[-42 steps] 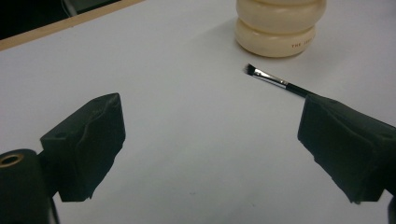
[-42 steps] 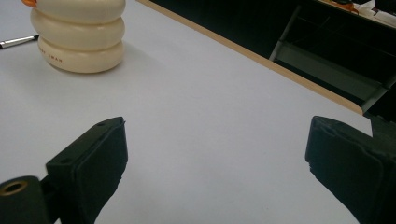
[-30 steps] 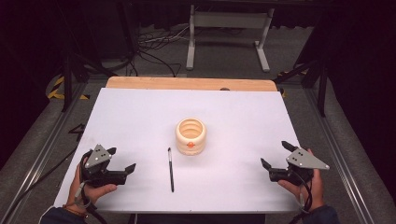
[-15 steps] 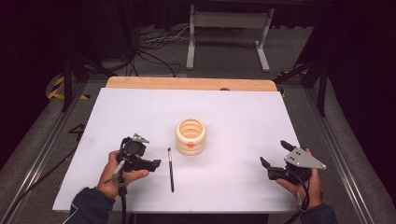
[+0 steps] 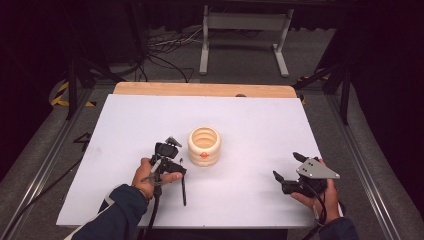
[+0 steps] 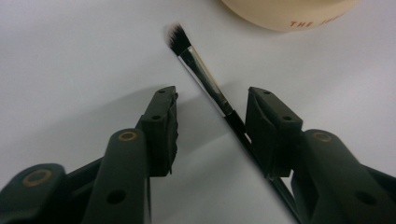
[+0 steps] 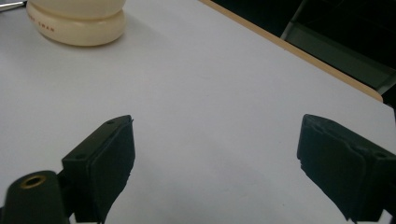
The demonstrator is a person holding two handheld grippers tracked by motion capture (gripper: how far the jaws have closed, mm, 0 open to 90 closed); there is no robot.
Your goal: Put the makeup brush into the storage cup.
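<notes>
Left tool [image 6: 212,119] jaws apart, just been closing, straddling the brush [image 6: 205,77] on the bench [image 5: 260,125]; handle axis runs diagonally between them, hugging one pad. Right tool [image 5: 285,179] apart, distant.

White-topped table [image 5: 250,120] — cream ribbed jar [image 5: 204,145], thin black brush [image 5: 183,187] lying flat

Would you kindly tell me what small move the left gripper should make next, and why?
Probably finish closing. The left gripper has just been closing with the makeup brush between its fingers; one touches the handle while a gap remains beside the other, so the brush lies ungripped.
</notes>
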